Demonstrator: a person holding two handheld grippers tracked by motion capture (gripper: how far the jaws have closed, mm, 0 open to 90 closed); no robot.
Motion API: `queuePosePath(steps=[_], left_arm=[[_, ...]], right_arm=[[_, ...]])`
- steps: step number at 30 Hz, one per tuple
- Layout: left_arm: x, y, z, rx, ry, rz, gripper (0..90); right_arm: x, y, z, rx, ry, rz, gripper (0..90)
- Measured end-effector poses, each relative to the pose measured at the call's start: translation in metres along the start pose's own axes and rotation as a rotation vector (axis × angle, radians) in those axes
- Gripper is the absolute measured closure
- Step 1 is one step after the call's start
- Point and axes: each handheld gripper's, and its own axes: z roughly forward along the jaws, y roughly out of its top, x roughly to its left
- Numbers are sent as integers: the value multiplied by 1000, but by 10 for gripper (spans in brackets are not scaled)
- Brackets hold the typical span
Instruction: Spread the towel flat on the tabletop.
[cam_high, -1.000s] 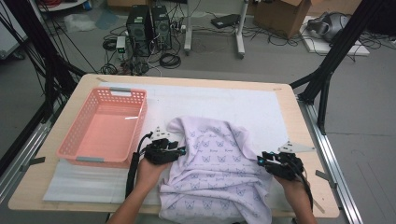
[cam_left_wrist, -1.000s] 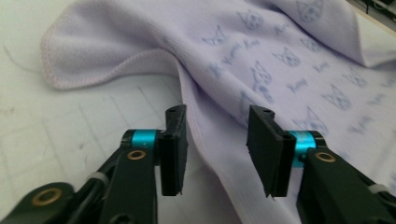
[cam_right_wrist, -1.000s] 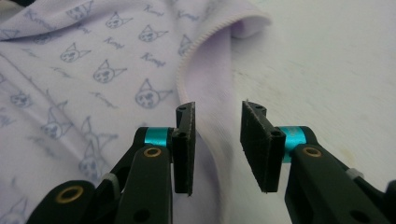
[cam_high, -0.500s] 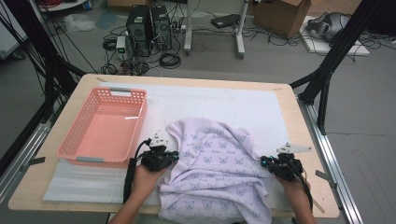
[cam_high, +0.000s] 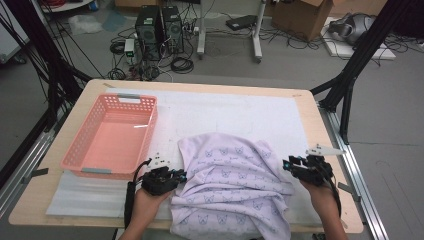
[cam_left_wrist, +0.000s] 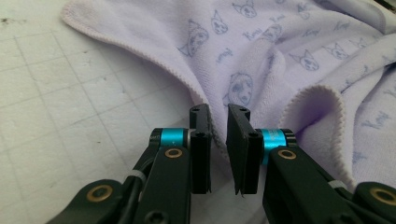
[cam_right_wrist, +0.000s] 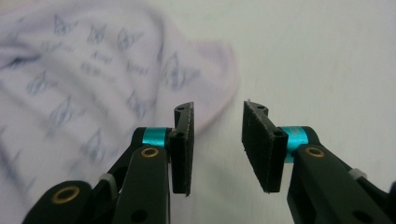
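A lilac cloth (cam_high: 230, 175) printed with cat faces lies rumpled on the white mat (cam_high: 240, 115), towards the near edge. My left gripper (cam_high: 181, 175) rests at the cloth's left side. In the left gripper view its jaws (cam_left_wrist: 218, 112) have just been opening and stand a narrow gap apart, with the cloth's hem (cam_left_wrist: 280, 46) just past the tips and no pad pressing on it. My right gripper (cam_high: 289, 164) is at the cloth's right edge. Its jaws (cam_right_wrist: 217, 109) have also just been opening and hold nothing; the cloth (cam_right_wrist: 84, 70) lies to their left.
A pink plastic basket (cam_high: 110, 140) stands open on the left of the mat, close to my left gripper. The wooden table (cam_high: 50, 175) borders the mat on all sides. Black frame legs, computers and cables stand on the floor beyond the table.
My left gripper has drawn back towards the near edge, and the cloth's far edge has come with it. Both grippers have let go of the cloth and now stand open.
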Motion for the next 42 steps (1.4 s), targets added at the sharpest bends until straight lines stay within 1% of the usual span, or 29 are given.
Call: queuePosePath(steps=[2,5,8,9,11,12,13,14,15,16,17,19,20,21,22,23,25,27,28,29,30,32,34,36,37,38,39,41,42], left_arm=[[0,0,0,-6,-1,0,807],[-1,0,0,-3,-7,1,825],[-1,0,0,-3,-7,8,843],[-1,0,0,-1,-8,10,848],[-1,0,0,-1,-9,9,852],[-1,-1,0,-2,-10,8,857],[-1,-1,0,-2,-13,3,858],[-1,-1,0,-1,-13,2,861],[-1,-1,0,0,-14,2,862],[-1,-1,0,3,-16,6,864],[-1,-1,0,4,-16,5,865],[-2,-1,0,4,-16,5,864],[-2,-1,0,5,-16,7,864],[-2,-1,0,7,-16,9,863],[-2,-1,1,6,-24,5,850],[-3,0,1,2,-26,0,811],[-3,5,1,-20,-29,0,695],[-2,14,2,-53,-41,-8,612],[-1,19,3,-62,-50,-13,587],[1,25,4,-72,-49,-15,569],[2,29,7,-86,-38,-10,560],[5,40,15,-76,-21,-10,545],[9,48,24,-82,-11,-14,546],[15,55,35,-54,24,-4,543],[17,58,40,-63,41,-7,534],[20,60,44,-74,58,-15,530],[23,62,48,-69,62,-18,530],[27,67,57,-35,86,-12,547],[28,68,62,-27,92,-19,543]], right_arm=[[-4,13,18,15,-6,-10,656],[-8,30,47,53,-8,-60,637],[-10,43,72,66,6,-86,595],[-10,46,79,80,5,-93,588],[-11,51,96,115,29,-98,596],[-9,52,103,143,38,-119,637],[-7,53,108,161,34,-138,688],[-8,54,109,152,60,-142,830],[-8,55,109,152,65,-152,857],[-8,55,108,154,21,-178,868],[-9,56,107,157,-47,-196,871],[-16,55,102,167,-217,-197,872],[-21,53,99,160,-293,-180,871],[-26,51,95,152,-337,-154,869],[-31,49,92,142,-352,-115,857],[-34,47,90,140,-334,-87,842],[-34,44,85,125,-333,-83,750],[-35,43,76,87,-307,-68,727],[-35,43,72,74,-297,-65,714],[-35,43,67,57,-291,-67,703],[-35,43,61,42,-286,-59,700],[-34,43,52,18,-263,-54,692],[-33,43,43,-3,-252,-52,687],[-33,41,35,-20,-222,-47,679],[-33,40,31,-24,-227,-51,679],[-33,39,28,-29,-221,-50,679],[-33,37,24,-33,-214,-44,678],[-34,33,19,-32,-196,-44,675],[-34,30,17,-30,-185,-47,673]])
